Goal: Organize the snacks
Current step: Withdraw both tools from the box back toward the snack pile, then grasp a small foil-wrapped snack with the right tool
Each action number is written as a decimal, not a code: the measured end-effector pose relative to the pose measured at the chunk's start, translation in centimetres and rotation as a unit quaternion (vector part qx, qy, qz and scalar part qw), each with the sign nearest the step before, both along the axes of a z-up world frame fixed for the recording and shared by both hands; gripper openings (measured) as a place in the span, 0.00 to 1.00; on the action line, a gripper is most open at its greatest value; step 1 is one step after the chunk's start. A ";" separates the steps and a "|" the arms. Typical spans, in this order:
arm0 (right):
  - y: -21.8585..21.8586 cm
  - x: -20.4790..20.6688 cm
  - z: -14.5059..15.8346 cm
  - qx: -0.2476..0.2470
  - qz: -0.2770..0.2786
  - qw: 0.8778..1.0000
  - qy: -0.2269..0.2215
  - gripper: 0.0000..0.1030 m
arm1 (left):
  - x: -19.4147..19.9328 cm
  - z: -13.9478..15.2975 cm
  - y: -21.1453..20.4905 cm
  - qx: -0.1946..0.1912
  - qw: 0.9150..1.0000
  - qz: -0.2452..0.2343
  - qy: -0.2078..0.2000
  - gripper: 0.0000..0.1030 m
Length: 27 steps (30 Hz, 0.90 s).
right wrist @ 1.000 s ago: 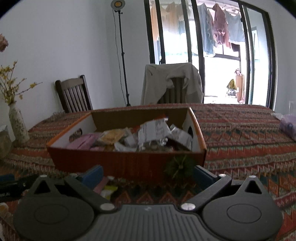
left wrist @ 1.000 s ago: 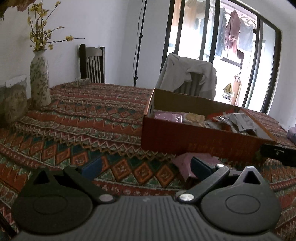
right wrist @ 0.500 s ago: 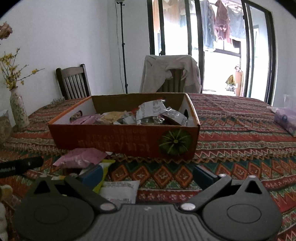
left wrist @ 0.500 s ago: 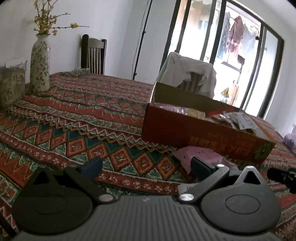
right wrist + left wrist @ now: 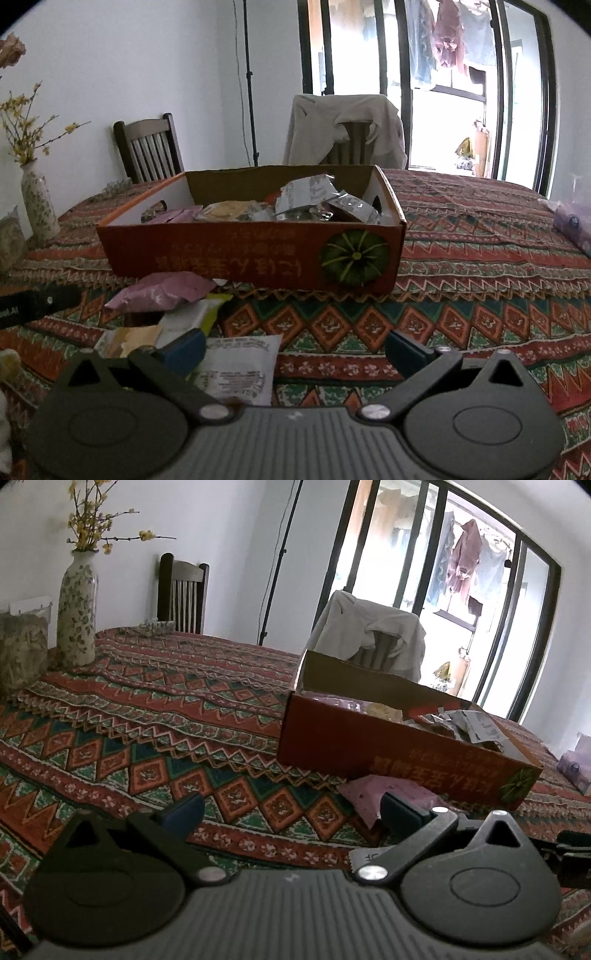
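- We see the left gripper (image 5: pixel 291 810) low over the worktop (image 5: pixel 155 716), its 2 fingers (image 5: pixel 183 808) spread wide apart with nothing between them but patterned cloth.
- The pink snack packet (image 5: pixel 384 794) lies flat on the cloth just ahead of the left gripper's right-hand finger, which overlaps its near edge in the view; we cannot tell whether they touch.
- A corner of a white packet (image 5: pixel 364 857) shows beside that same finger, close to the gripper body.
- The orange cardboard box (image 5: pixel 388 753) stands beyond the pink packet, open at the top and holding several wrapped snacks.
- We see the right gripper (image 5: pixel 295 349) facing the long side of the orange cardboard box (image 5: pixel 240 254), its fingers (image 5: pixel 184 347) also wide apart and empty.
- From the right wrist view, 4 loose packets lie in front of the box, left of centre: the pink snack packet (image 5: pixel 162 291) nearest the box, a white-and-yellow packet (image 5: pixel 195 314) below it, a tan packet (image 5: pixel 129 338) to the left, and the white packet (image 5: pixel 240 365) closest to the gripper.
- The right gripper's left-hand finger sits over the near edge of the white-and-yellow packet, and the white packet lies just inside that finger, toward the left of the gap.
- Inside the box, silver and grey wrappers (image 5: pixel 314 199) pile toward the right end and pink and tan ones toward the left.
- The tip of the left gripper (image 5: pixel 33 304) pokes in at the left edge of the right wrist view.
- A flowered vase (image 5: pixel 77 609) with yellow blossoms stands at the far left of the worktop, well apart from the box.
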State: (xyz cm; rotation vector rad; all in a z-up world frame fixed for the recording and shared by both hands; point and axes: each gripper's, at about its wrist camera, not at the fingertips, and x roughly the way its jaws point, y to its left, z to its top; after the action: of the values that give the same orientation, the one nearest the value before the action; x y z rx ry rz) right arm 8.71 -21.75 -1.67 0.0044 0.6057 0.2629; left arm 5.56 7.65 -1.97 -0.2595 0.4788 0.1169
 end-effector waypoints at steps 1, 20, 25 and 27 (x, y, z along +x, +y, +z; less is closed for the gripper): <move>0.1 0.2 -0.2 -0.003 -0.001 1.000 0.005 1.00 | 0.0 0.0 0.1 -0.002 1.000 0.000 0.000 1.00; 4.1 1.6 -2.1 -0.039 0.043 0.997 0.049 1.00 | -0.1 -0.1 0.6 -0.025 1.000 0.005 0.000 1.00; 4.0 1.0 -2.0 -0.033 0.058 0.997 0.034 0.85 | 0.0 -0.1 0.6 -0.025 1.000 0.006 0.002 1.00; 4.0 0.6 -1.9 -0.030 0.067 0.997 0.027 0.71 | 0.0 -0.2 0.6 -0.024 1.000 0.007 0.003 1.00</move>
State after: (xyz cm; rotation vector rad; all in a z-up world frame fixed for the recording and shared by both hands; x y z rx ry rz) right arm 9.30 -17.76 -3.60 -0.0876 0.6686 0.3750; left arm 5.58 8.25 -2.12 -0.3105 0.4866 0.1198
